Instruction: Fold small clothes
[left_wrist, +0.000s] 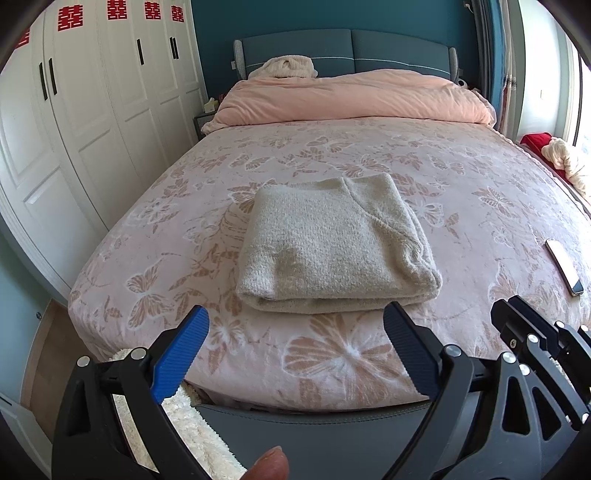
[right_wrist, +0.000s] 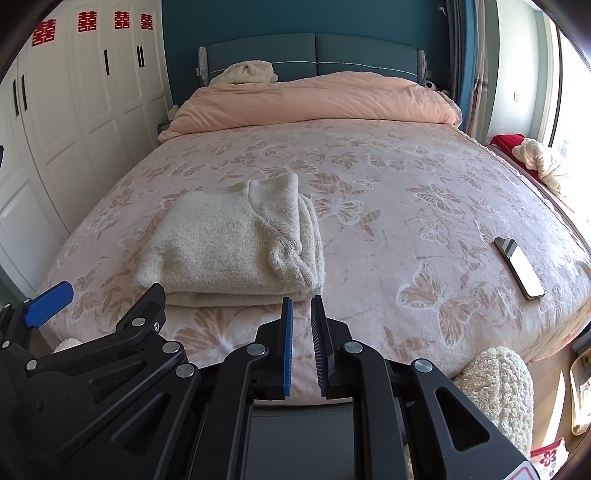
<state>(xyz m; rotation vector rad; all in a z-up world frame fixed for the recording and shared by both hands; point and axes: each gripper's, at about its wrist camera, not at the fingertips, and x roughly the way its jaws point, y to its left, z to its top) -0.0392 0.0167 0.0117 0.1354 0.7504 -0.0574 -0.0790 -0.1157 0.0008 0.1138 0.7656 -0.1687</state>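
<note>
A cream knitted sweater (left_wrist: 332, 243) (right_wrist: 229, 243) lies folded into a neat rectangle on the pink butterfly bedspread (left_wrist: 461, 184) (right_wrist: 406, 177), near the foot of the bed. My left gripper (left_wrist: 295, 310) hovers just short of its near edge, open wide with nothing between the blue pads (left_wrist: 184, 347). My right gripper (right_wrist: 301, 301) sits off the sweater's near right corner, its pads a narrow gap apart and empty. Each gripper shows at the edge of the other's view: the right gripper (left_wrist: 517, 314) and the left gripper (right_wrist: 103, 295). A thumb tip (left_wrist: 269, 463) shows at the bottom.
A phone (left_wrist: 565, 267) (right_wrist: 519, 267) lies on the bedspread to the right. A rolled pink duvet (left_wrist: 351, 96) fills the head of the bed. White wardrobes (left_wrist: 92, 110) line the left wall. A fluffy white item (right_wrist: 495, 384) sits below the bed's foot at right.
</note>
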